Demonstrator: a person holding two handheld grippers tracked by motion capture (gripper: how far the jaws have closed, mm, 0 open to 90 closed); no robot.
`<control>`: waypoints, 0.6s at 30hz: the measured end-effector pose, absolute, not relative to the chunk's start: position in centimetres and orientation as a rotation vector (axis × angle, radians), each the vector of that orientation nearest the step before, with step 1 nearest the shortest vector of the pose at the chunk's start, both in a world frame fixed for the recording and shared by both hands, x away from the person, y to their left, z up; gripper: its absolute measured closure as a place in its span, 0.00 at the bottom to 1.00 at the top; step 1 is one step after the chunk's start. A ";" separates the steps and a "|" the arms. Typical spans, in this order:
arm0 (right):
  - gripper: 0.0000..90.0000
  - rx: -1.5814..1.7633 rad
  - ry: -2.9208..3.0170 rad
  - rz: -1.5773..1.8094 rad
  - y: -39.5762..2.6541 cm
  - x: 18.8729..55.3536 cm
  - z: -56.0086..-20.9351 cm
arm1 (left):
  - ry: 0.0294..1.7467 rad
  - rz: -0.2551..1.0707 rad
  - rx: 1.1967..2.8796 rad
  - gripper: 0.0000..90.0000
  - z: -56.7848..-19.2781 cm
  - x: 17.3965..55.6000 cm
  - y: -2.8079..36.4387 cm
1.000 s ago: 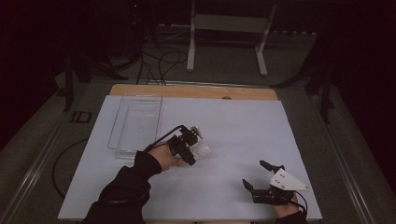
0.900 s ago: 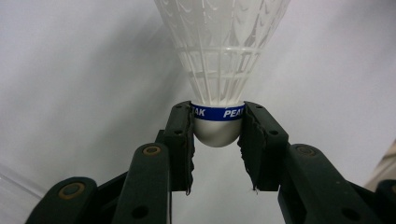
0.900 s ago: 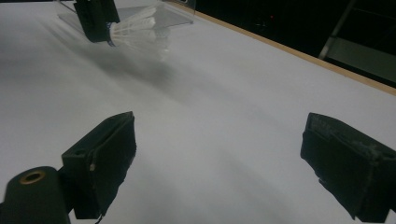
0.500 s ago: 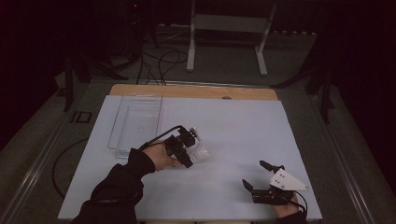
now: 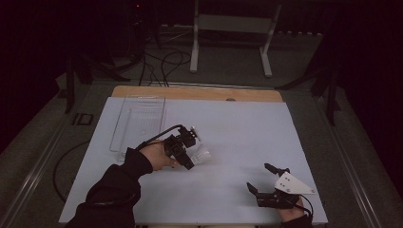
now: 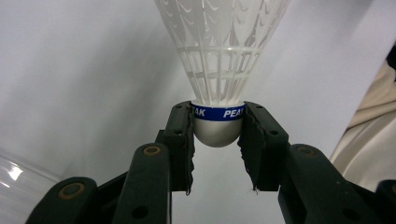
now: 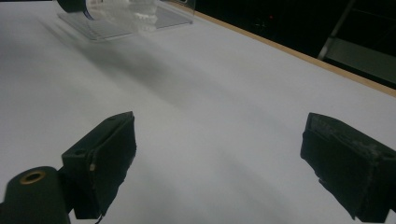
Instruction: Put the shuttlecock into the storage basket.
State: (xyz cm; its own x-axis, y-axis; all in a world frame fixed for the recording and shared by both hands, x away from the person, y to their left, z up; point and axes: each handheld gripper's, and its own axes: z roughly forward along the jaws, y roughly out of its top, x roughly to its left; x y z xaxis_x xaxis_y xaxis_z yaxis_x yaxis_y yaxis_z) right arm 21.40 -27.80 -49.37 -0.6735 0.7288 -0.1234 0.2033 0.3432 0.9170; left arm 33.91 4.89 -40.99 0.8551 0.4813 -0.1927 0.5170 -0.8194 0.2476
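Note:
A white plastic shuttlecock [image 6: 219, 56] with a blue band reading PEAK sits between the pads of my left gripper [image 6: 217, 126], which is shut on its rounded cork base. The skirt points away from the camera. In the high view the left gripper [image 5: 183, 147] hovers left of the table's centre, and the shuttlecock [image 5: 202, 154] sticks out to its right. My right gripper [image 5: 259, 176] rests near the front right of the table. It is open, and the right gripper view shows its jaws [image 7: 219, 158] wide apart over bare white surface with nothing between them.
A clear plastic tray [image 5: 138, 121] lies at the table's back left, and the clear tray [image 7: 126, 16] also appears far off in the right gripper view. The white tabletop [image 5: 247, 128] ends in a wooden strip [image 5: 199, 92] at the far edge. A metal stand [image 5: 228, 28] and cables are on the floor beyond.
My left hand has drifted slightly to the left with the shuttlecock still gripped. The right gripper has not moved.

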 end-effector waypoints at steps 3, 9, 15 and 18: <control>0.11 0.809 2.087 1.315 -27.8 21.4 -49.4 | 0.744 -0.167 2.735 0.73 -40.4 33.9 5.2; 0.11 0.812 2.087 1.315 -27.8 21.4 -49.4 | 0.734 -0.135 2.734 0.73 -39.2 33.7 5.9; 0.11 0.809 2.087 1.314 -27.7 21.4 -49.4 | 0.721 -0.135 2.755 0.73 -38.6 33.4 6.6; 0.11 0.811 2.089 1.314 -27.7 21.4 -49.4 | 0.728 -0.147 2.746 0.73 -38.2 33.4 7.2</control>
State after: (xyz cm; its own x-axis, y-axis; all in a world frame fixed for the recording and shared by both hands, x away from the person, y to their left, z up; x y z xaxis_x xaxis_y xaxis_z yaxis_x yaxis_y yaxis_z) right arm 21.40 -27.73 -49.41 -0.6747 0.7277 -0.1229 0.2041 0.3440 0.9165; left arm 33.42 7.19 -38.20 0.8665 0.4684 -0.1727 0.4987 -0.8280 0.2564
